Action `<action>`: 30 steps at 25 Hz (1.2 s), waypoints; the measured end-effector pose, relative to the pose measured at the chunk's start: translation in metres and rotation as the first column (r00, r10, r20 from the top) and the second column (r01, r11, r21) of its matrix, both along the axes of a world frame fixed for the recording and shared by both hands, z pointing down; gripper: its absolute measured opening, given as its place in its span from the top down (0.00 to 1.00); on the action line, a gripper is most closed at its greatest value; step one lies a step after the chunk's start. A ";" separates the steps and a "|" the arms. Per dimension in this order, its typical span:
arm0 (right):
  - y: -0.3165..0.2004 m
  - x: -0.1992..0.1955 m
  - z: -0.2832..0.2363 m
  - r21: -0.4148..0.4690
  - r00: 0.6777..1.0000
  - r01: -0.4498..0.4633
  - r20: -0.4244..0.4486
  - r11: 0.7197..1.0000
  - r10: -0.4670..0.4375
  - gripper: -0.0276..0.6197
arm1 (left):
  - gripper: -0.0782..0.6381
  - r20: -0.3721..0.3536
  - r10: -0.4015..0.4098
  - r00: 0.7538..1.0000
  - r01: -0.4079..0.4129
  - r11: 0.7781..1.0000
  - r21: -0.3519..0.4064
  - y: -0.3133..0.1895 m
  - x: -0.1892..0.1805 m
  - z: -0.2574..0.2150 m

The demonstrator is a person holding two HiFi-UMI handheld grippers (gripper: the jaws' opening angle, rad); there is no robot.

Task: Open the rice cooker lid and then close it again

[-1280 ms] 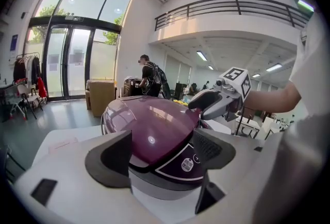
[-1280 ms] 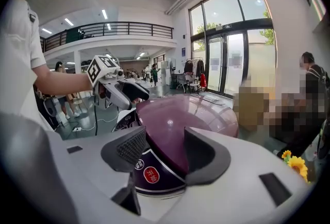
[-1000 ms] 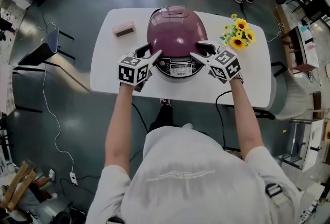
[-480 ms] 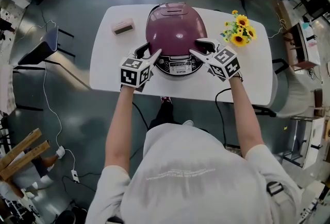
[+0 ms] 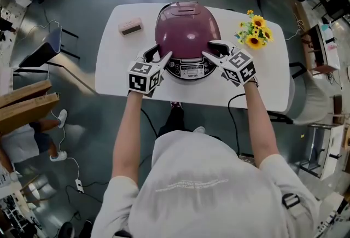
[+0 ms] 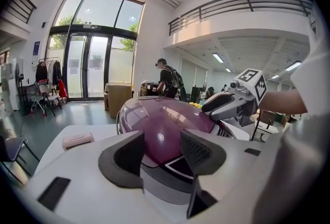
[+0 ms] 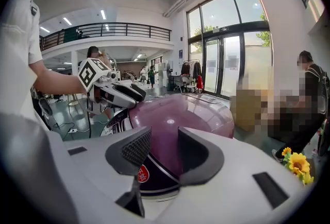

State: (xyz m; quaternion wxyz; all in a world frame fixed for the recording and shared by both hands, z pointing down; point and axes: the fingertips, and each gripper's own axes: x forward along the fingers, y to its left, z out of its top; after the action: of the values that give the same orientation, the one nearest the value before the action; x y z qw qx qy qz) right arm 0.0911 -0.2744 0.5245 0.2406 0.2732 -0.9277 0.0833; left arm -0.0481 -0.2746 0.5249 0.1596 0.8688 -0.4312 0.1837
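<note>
Two hand-held grippers flank the shut purple domed rice cooker (image 5: 187, 26) on the white table (image 5: 117, 75).
Left hand-held gripper (image 5: 159, 54): jaws apart, gripping nothing; right hand-held gripper (image 5: 214, 50): jaws have just been closing, yet stand apart, pressing nothing.

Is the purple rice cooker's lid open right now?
No, the purple lid sits flat and shut on the rice cooker.

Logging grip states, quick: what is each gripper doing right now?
Left gripper: open, holding nothing, at the rice cooker's front.
Right gripper: open, jaws have just been closing, nothing clamped between them.
</note>
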 end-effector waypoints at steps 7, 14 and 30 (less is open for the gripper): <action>0.000 -0.001 0.001 0.008 1.000 -0.002 -0.009 1.000 0.002 0.69 | 0.58 0.005 -0.003 1.000 0.003 1.000 0.007 -0.001 -0.001 0.001; 0.002 -0.001 0.001 0.018 1.000 -0.005 -0.015 1.000 0.006 0.69 | 0.58 0.005 0.005 1.000 -0.005 1.000 0.012 0.001 0.000 0.000; -0.024 0.018 -0.051 0.093 0.977 -0.174 0.142 0.980 0.160 0.74 | 0.58 0.136 0.039 0.990 -0.060 0.986 0.158 -0.016 0.003 -0.030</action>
State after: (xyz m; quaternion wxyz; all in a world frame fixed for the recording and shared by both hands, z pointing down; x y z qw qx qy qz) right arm 0.1090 -0.2981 0.4732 0.1555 0.3565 -0.9184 0.0725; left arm -0.0449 -0.2904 0.4948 0.0550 0.8753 -0.4326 0.2091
